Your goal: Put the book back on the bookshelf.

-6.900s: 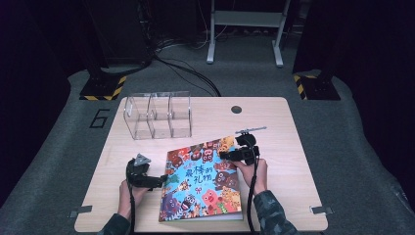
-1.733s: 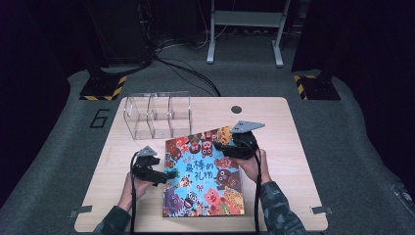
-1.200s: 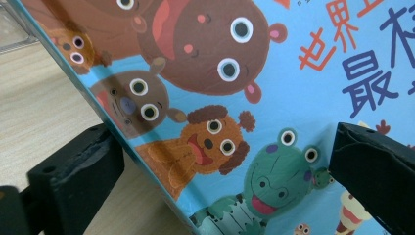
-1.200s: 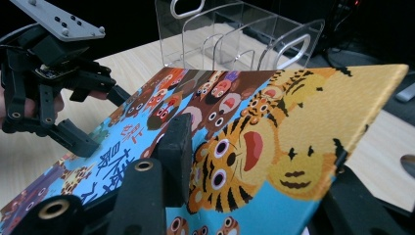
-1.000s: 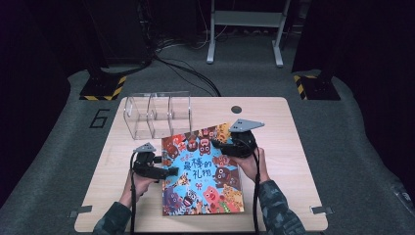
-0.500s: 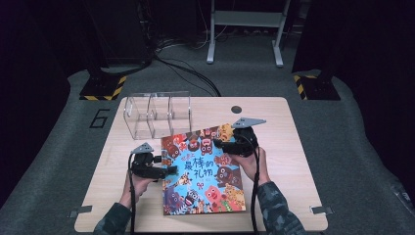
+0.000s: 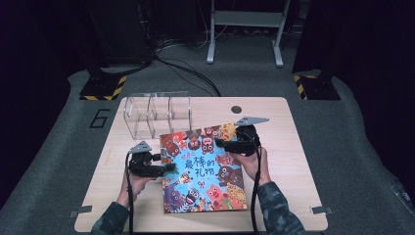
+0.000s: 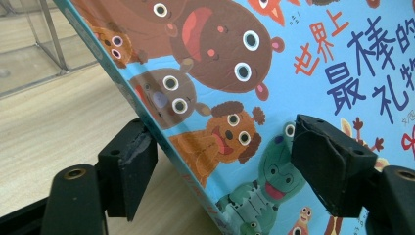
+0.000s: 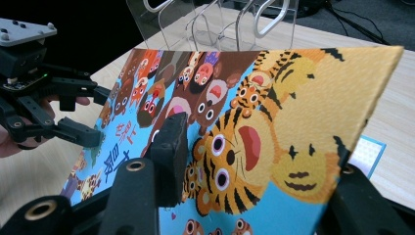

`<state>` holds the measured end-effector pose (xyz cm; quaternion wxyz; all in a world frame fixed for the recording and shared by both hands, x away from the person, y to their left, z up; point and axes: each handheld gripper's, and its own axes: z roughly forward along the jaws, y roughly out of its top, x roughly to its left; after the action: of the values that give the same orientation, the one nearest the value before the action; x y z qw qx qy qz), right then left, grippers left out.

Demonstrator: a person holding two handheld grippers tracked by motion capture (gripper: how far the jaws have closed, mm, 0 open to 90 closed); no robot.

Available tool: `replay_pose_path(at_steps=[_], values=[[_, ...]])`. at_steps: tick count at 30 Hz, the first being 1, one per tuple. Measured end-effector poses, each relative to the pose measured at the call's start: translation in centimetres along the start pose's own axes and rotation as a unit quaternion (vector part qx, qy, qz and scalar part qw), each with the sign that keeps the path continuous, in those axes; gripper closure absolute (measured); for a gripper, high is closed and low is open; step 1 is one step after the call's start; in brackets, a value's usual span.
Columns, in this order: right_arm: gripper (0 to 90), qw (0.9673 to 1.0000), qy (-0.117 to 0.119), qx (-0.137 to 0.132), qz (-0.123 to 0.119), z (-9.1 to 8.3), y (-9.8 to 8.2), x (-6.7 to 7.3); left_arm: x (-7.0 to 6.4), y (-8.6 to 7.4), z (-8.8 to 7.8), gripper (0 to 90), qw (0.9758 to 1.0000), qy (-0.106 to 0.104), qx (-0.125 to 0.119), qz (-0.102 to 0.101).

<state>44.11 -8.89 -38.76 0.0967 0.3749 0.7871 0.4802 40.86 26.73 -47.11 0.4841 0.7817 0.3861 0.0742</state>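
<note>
The right gripper (image 7: 226, 144) clamps the raised far corner of the picture book (image 7: 203, 169). The left gripper (image 7: 164, 164) has just been closing, its half-open jaws straddling the book's spine edge without pressing. Since earlier, the book has tilted off the table (image 7: 288, 161), likely toward the clear acrylic rack (image 7: 156, 113).

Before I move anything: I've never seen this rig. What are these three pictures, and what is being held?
There is no robot here. A person holds a two-jaw gripper in each hand. The high view looks down from above the person's side. The other two views come from cameras riding on each gripper and look along its black jaws.

A picture book and a clear rack are on the wooden table. The right gripper appears to clamp the book's far corner and hold it tilted up. The left gripper has the book's left edge between its jaws. They have just been closing but do not clamp it yet.
</note>
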Motion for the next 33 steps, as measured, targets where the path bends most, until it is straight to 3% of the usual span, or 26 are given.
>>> replay_pose_path(at_steps=[4, 12, 16, 28, 33], values=[[50.3, 1.0, -0.002, 0.007, 0.0, -0.1, 0.1, -0.1, -0.2, 0.2, -0.2, 28.3, 1.0, 0.006, -0.007, 0.002], [49.6, 0.9999, -0.002, 0.01, 0.013, -0.3, 0.3, -0.2, -0.3, 0.8, -1.0, 34.0, 0.9995, 0.017, -0.011, 0.023], [49.3, 0.9999, -0.004, 0.007, 0.009, -0.4, 0.5, -0.1, -0.5, 1.0, -1.3, 36.0, 0.9993, 0.022, -0.02, 0.021], [48.4, 0.9999, -0.013, -0.005, -0.001, -0.9, 1.3, 0.4, -0.9, 1.9, -2.5, 41.3, 0.9969, 0.047, -0.022, 0.059], [47.8, 0.9998, -0.016, -0.009, -0.002, -0.9, 1.5, 0.5, -1.1, 2.1, -2.8, 43.1, 0.996, 0.055, -0.03, 0.063]])
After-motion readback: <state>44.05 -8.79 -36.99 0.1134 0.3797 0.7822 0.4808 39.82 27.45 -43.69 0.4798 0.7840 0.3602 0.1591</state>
